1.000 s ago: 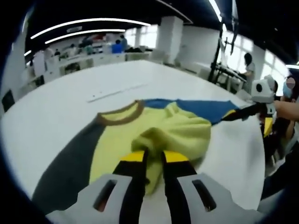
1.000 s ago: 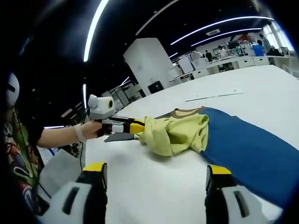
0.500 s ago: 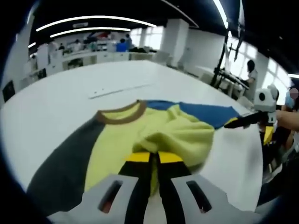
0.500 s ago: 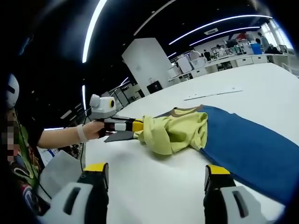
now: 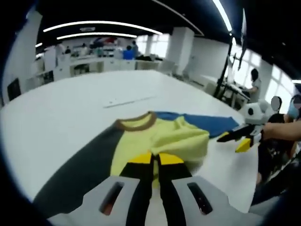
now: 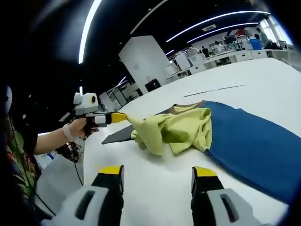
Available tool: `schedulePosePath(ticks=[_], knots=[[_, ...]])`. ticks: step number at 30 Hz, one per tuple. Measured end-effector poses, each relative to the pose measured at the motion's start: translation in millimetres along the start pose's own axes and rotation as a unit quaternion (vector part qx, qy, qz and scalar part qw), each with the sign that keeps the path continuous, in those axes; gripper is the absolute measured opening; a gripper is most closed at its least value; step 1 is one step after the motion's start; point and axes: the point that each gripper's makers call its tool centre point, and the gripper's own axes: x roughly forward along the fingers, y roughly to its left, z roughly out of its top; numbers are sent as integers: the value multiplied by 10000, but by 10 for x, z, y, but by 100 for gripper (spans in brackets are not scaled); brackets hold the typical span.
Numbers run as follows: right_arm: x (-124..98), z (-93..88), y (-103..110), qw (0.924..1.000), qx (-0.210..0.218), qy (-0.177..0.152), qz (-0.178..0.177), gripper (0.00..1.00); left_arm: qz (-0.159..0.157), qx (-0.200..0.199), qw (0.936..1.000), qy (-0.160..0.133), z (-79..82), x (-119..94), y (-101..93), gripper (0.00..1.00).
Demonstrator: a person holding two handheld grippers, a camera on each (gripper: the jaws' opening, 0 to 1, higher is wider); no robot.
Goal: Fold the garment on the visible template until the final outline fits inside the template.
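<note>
The garment lies on the white table [image 5: 56, 108]: yellow body [image 5: 162, 139], brown collar [image 5: 136, 123], grey sleeve [image 5: 77, 172] and blue sleeve [image 5: 202, 123]. My left gripper [image 5: 155, 159] is shut on a bunched fold of the yellow fabric. In the right gripper view, the left gripper [image 6: 117, 117] holds that fold [image 6: 146, 134] lifted off the table, beside the blue part [image 6: 254, 141]. My right gripper [image 6: 157, 175] stands open over bare table in front of the garment, with nothing between its jaws. It also appears as the right gripper [image 5: 237, 140], just past the blue sleeve's end.
A thin pale strip [image 5: 126, 100] lies on the table beyond the collar. A hand [image 6: 70, 133] holds the left gripper. People and desks [image 5: 108, 59] stand far behind the table. A dark stand [image 5: 221, 82] rises at the table's far right.
The left gripper has pulled the yellow fold up and away, stretching it. The right gripper has drawn back from the blue sleeve's end, jaws slightly narrower but still open.
</note>
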Motion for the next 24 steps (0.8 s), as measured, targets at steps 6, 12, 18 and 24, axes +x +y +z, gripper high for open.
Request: schedulePosePath(ticks=[6, 12, 18, 24], knots=[[176, 27, -113, 9995, 148, 63, -259, 36, 43, -48, 10000, 68, -74, -58, 19, 0], [360, 42, -239, 9984, 165, 130, -530, 31, 83, -88, 9999, 51, -60, -92, 57, 0], [466, 108, -309, 9971, 398, 66, -647, 22, 113, -125, 9999, 33, -51, -118, 101, 0], [528, 124, -364, 9955, 638, 9, -703, 10, 145, -150, 9998, 24, -50, -155, 142, 0]])
